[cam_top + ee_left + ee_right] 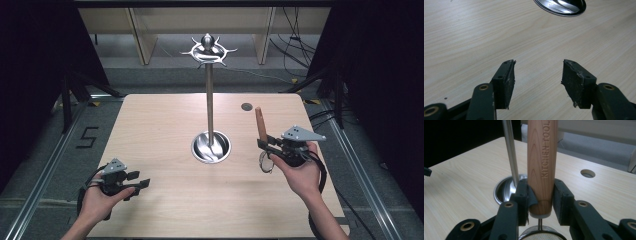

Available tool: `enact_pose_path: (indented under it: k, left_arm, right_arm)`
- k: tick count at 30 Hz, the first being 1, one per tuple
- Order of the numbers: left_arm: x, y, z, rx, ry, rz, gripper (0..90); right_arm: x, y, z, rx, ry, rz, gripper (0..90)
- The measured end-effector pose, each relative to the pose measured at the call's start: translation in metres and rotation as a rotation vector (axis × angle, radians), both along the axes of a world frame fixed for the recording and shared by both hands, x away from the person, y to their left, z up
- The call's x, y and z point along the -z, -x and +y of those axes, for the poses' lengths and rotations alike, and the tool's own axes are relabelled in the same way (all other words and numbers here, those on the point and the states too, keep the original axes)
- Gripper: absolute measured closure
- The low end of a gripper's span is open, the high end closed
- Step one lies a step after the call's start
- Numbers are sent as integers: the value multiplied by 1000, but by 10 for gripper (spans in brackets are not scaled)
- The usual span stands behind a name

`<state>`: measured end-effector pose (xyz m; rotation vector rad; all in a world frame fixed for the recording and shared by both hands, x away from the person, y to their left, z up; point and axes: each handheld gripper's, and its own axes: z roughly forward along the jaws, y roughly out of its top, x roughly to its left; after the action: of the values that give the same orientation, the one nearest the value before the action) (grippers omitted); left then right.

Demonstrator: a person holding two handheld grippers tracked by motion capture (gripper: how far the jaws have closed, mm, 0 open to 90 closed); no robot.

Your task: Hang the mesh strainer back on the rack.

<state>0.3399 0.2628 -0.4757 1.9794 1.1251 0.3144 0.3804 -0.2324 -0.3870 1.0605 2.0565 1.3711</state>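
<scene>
A strainer with a wooden handle point(260, 125) stamped "KITCHEN TOOL" point(541, 165) stands upright in my right gripper point(267, 144), which is shut on the handle's lower end point(541, 187). Its round mesh head point(266, 162) hangs below the jaws point(541, 233). A tall metal stand point(209, 100) rises from a shiny round base point(211, 147) at the table's middle, left of the strainer, with a crown of hooks point(208, 50) on top. My left gripper point(140, 186) rests low at the front left, open over bare wood point(537, 65).
The light wooden table point(160, 130) has a small round hole point(246, 106) behind the strainer, also in the right gripper view point(587, 173). The stand's base point(564, 6) lies ahead of the left gripper. Dark floor, rails and cables surround the table.
</scene>
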Motion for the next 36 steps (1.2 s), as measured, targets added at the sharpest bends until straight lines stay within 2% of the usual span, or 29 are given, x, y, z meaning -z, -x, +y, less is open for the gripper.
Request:
enact_pose_path:
  k: [1,2,3,5,6,7,8,9,11,12,13,15,16,17,18,19,21,22,23,24,25,26,27,28,30,32,35,36]
  left_arm:
    - [1,0,-1,-11,16,-5,426]
    - [1,0,-1,-11,16,-5,426]
    - [1,-1,0,-8,6,1,426]
    - [2,0,-2,-22,18,0,425]
    - [2,0,-2,-22,22,-1,425]
    - [1,-1,-2,-9,11,4,426]
    - [1,0,-2,-10,10,-5,426]
    - [1,0,-2,-6,10,-4,426]
    - [0,0,-2,-3,9,-1,426]
    - [1,0,-3,-16,26,-7,425]
    - [1,0,-2,-9,7,-2,425]
    - [2,0,-2,-16,20,0,425]
    - [2,0,-2,-19,23,0,425]
    - [2,0,-2,-24,23,-5,426]
    - [2,-1,-2,-22,22,-3,425]
    - [3,-1,-3,-18,25,0,425]
    - [3,-1,-3,-21,24,5,425]
    - [2,-2,-1,-8,5,8,424]
    - [3,-2,-2,-11,7,0,425]
    - [3,-2,-2,-12,10,2,424]
    - [3,-2,-2,-14,10,3,424]
    - [3,-2,-2,-15,10,3,424]
    - [3,-2,-2,-15,9,2,424]
    - [3,-2,-2,-15,9,2,425]
    - [2,-1,-1,-15,9,12,424]
    - [2,-1,-1,-23,13,-3,424]
    - [2,-1,0,-21,18,-4,425]
    - [2,0,-1,-25,19,-6,425]
  right_arm:
    - [-2,-1,-1,-10,23,-20,692]
    - [-2,-1,-1,-10,23,-20,692]
    - [-4,-1,3,8,-14,-11,693]
    - [-7,-3,3,-1,-4,-28,693]
    - [-8,-2,5,4,-16,-23,693]
    - [-10,-3,4,-12,3,-18,693]
    - [-10,-3,5,-16,1,-25,693]
    - [-11,-1,6,-4,-12,-6,693]
    - [-12,-3,6,-13,-6,-29,693]
    - [-13,-2,6,-6,-13,-28,692]
    - [-14,-2,7,4,-23,-34,693]
    - [-16,-2,7,6,-48,-41,693]
    - [-18,-2,6,-1,-37,-34,693]
    - [-19,-2,7,11,-49,-29,693]
    - [-20,-4,5,10,-33,-60,693]
    - [-21,-4,6,10,-56,-54,693]
    - [-22,-6,7,3,-56,-61,693]
    - [-23,-5,8,4,-66,-29,693]
    - [-24,-8,10,11,-59,-60,693]
    - [-25,-8,11,-1,-71,-42,693]
    - [-26,-9,11,0,-65,-49,693]
    - [-26,-8,14,6,-83,-32,693]
    - [-27,-10,13,11,-65,-54,693]
    - [-28,-10,14,8,-72,-47,693]
    - [-29,-11,16,14,-74,-68,693]
    - [-30,-10,18,11,-82,-53,693]
    - [-33,-11,20,3,-80,-70,693]
    - [-34,-13,20,1,-75,-96,693]
